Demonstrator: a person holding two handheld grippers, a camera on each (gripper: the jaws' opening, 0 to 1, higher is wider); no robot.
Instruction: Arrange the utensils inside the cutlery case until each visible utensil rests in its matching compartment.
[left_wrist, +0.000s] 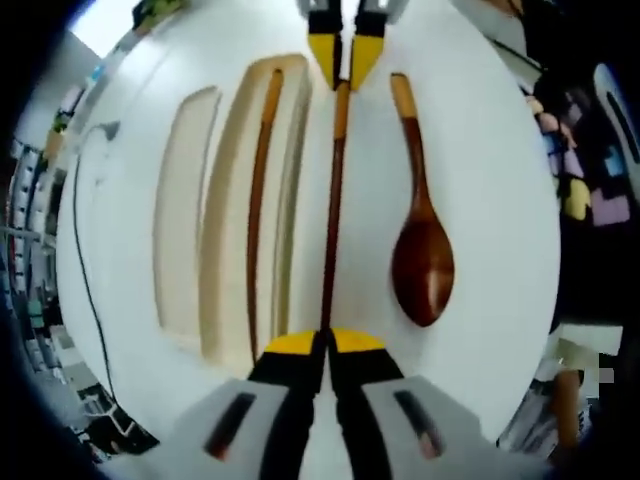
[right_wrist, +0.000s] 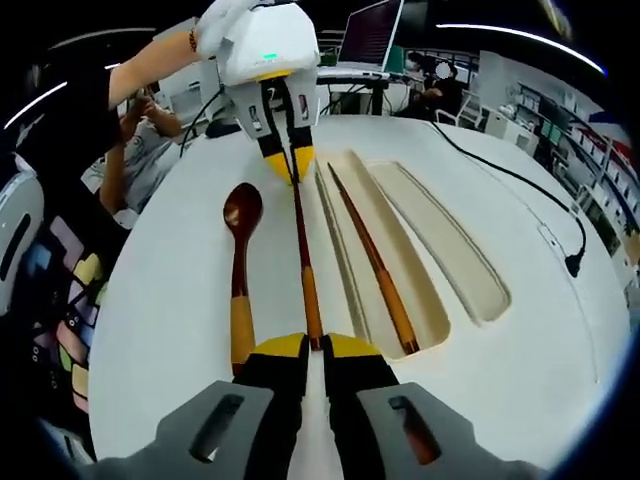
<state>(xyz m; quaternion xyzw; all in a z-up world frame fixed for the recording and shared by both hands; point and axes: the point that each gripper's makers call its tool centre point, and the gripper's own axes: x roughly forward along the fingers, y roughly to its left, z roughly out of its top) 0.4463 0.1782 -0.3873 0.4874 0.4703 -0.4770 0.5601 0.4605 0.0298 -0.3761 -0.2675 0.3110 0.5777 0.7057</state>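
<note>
Both-handed, then: the left gripper (left_wrist: 322, 342) has its jaws pinched shut on the dark tip of a chopstick (left_wrist: 334, 200), and the right gripper (right_wrist: 313, 345) clamps the same stick at its pale handle end, spanning it between them above the white cutlery case (left_wrist: 480, 180). Beside it, a second chopstick (left_wrist: 257, 200) lies in the middle slot, the wooden spoon (left_wrist: 420, 250) on the flat.

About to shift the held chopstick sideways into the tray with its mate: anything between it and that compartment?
Nothing visible. The chopstick, clamped at each end by the right gripper and left gripper, lies right beside the cutlery case. The compartment already holds the second chopstick. The spoon lies on the opposite side.
</note>
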